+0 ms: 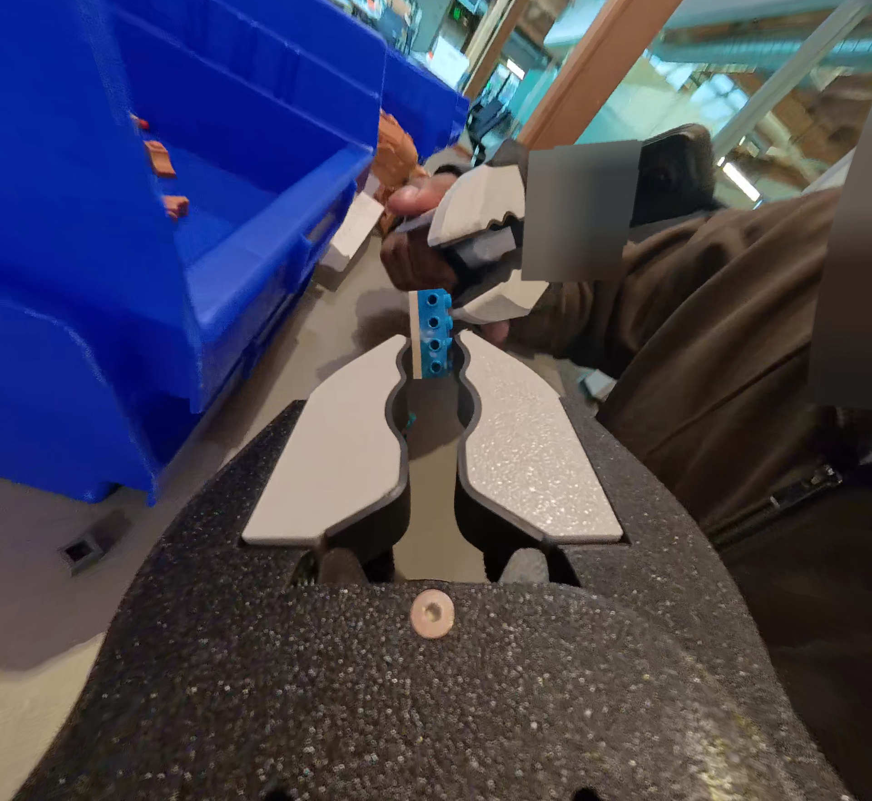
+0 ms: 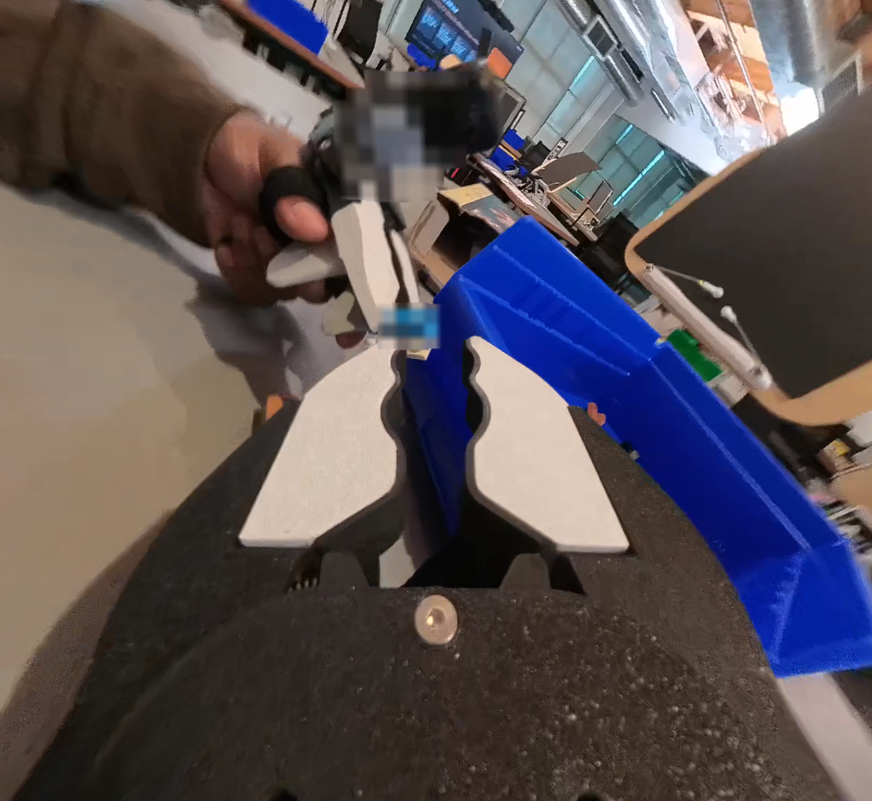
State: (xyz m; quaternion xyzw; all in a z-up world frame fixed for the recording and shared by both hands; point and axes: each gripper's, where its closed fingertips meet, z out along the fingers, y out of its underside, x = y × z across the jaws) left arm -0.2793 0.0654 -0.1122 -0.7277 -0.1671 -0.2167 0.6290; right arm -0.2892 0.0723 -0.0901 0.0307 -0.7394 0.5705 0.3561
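The blue studded brick point(image 1: 433, 336) has a thin cream plate point(image 1: 416, 335) against its left face. It stands upright between the fingertips of the left claw point(image 1: 434, 346), raised clear of the counter point(image 1: 47, 589). The left claw is narrowed onto this assembly: the left fingertip bears on the cream plate, and the right fingertip sits at the studded side.

In the left wrist view, the lower finger of the right claw point(image 1: 472, 254) reaches the upper right corner of the brick. Whether it touches cannot be told.

In the right wrist view, the right claw point(image 2: 433, 349) stands moderately wide with nothing between its fingers. Its left fingertip is just below the tips of the left claw. A mosaic patch covers the brick in this view. A hand point(image 2: 245, 207) in a brown sleeve point(image 2: 94, 94) grips the left claw's handle.

Surrounding items:
- A blue bin point(image 1: 212, 165) stands on the counter to the left of the brick. It contains two orange-brown pieces point(image 1: 160, 160).
- A grey block point(image 1: 351, 231) lies just beside the front of the bin.
- An orange-brown object point(image 1: 396, 151), too blurred to identify, lies behind the grey block.
- A small black square part point(image 1: 82, 552) lies on the counter near the base of the bin.
- In the right wrist view, a black board point(image 2: 778, 259) with a pale wooden edge stands beyond the bin.
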